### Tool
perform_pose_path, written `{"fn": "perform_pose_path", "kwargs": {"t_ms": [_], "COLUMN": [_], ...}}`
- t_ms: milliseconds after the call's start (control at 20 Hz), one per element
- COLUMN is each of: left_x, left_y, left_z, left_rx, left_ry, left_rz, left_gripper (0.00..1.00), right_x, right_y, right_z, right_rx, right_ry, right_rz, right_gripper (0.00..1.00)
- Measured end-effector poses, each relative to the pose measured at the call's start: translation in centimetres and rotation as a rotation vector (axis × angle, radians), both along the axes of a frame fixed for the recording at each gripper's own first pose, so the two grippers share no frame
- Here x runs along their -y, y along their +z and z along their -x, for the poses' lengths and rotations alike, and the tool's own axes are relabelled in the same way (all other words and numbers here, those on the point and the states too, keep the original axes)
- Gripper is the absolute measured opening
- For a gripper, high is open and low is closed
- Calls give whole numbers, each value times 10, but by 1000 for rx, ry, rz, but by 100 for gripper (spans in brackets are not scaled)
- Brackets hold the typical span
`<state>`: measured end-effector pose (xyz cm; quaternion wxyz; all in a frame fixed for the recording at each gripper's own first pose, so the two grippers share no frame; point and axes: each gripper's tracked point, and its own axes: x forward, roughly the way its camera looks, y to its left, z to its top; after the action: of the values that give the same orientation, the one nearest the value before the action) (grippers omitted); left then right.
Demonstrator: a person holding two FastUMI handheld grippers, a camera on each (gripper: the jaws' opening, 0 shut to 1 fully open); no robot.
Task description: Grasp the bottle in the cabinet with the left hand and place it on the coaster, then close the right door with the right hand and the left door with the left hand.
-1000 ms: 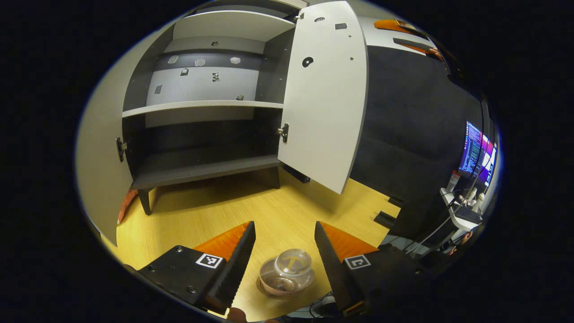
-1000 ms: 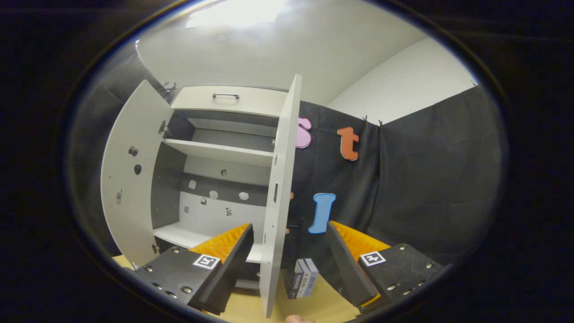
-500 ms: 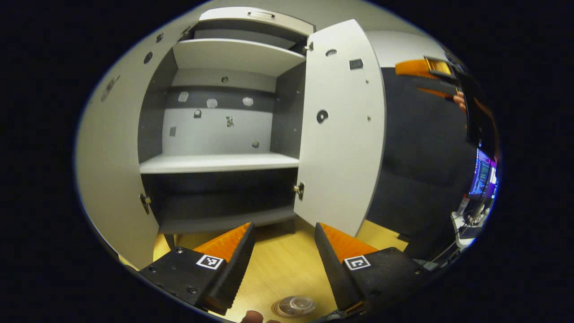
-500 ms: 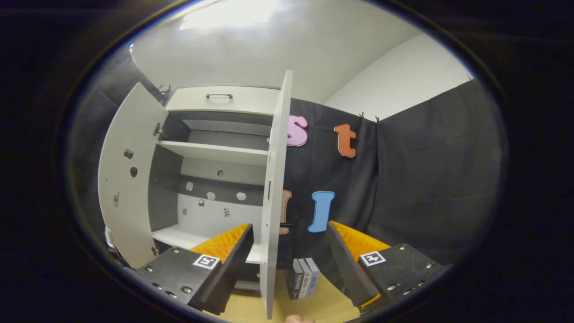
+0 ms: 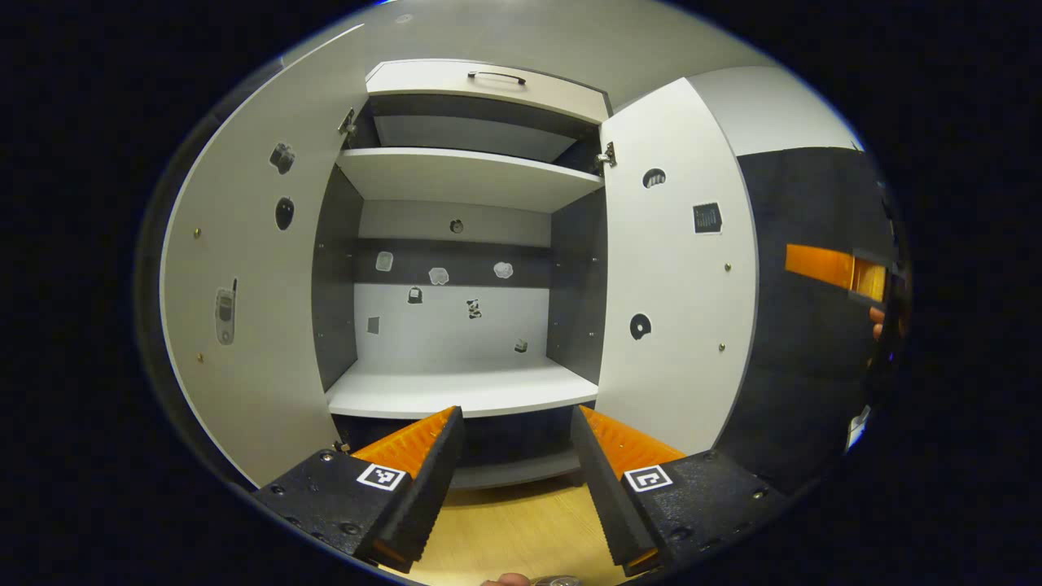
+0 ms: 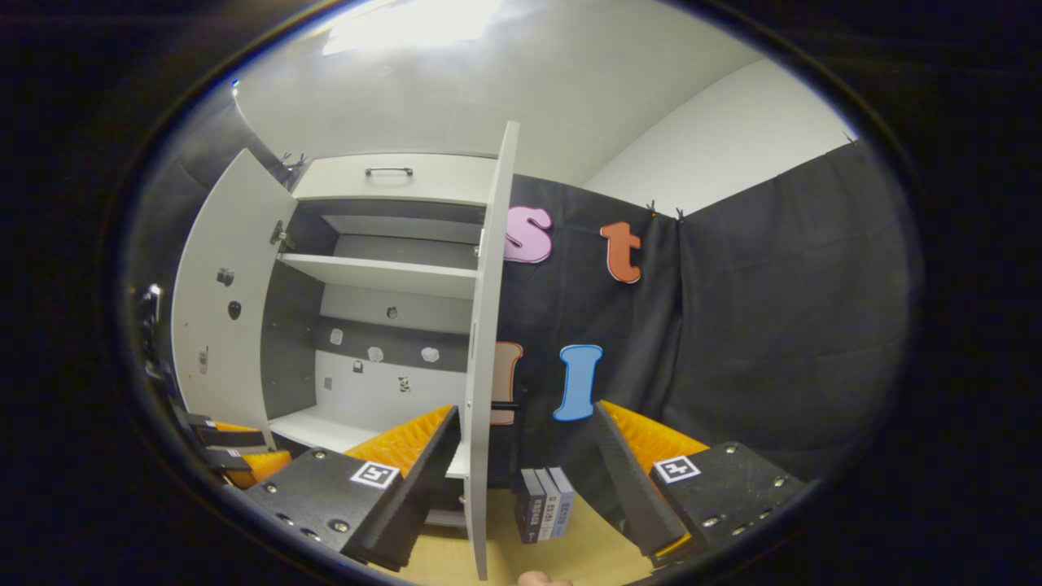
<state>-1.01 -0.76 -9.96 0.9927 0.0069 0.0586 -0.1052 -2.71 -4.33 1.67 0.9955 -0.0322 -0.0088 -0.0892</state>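
Observation:
The white cabinet (image 5: 464,391) stands with both doors open and bare shelves. My left gripper (image 5: 515,413) is open and holds nothing, pointing at the middle shelf. A sliver of the clear bottle (image 5: 558,580) shows at the bottom edge, below the fingers, on the wooden table. The right door (image 5: 676,277) hangs open at the right, the left door (image 5: 244,309) at the left. My right gripper (image 6: 525,409) is open too, with the right door (image 6: 480,366) edge-on between its fingers farther off. The left gripper (image 6: 232,456) shows low left.
Three small books (image 6: 541,505) stand on the wooden table (image 6: 586,553) just right of the right door. A black handle (image 6: 505,404) sticks out from that door's outer face. Black cloth closes off the right side. The right gripper's orange finger (image 5: 822,267) shows at far right.
The left gripper has lifted and tilted up from the bottle on its coaster toward the cabinet; the bottle has slid to the view's bottom edge. The right gripper has drifted slightly right.

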Motion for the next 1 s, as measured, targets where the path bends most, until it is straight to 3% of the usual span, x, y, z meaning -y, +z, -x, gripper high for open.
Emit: {"fn": "perform_pose_path", "kwargs": {"t_ms": [300,750,800,950,1000], "left_x": [-29,-88,-94,-114,-121], "left_y": [42,86,88,92,93], "left_z": [1,26,29,41,45], "left_rx": [32,80,85,90,89], "left_ry": [134,318,339,401,423], "left_rz": [-54,-22,-25,-40,-47], "left_gripper": [96,96,96,93,96], "right_x": [16,27,26,24,26], "right_y": [-10,-25,-26,-30,-30], "right_z": [-3,-31,-34,-42,-45], "right_rx": [-22,-52,-54,-60,-58], "right_ry": [-29,-19,-15,-7,-12], "right_rz": [-3,15,19,26,32], "right_gripper": [98,94,98,98,98]}}
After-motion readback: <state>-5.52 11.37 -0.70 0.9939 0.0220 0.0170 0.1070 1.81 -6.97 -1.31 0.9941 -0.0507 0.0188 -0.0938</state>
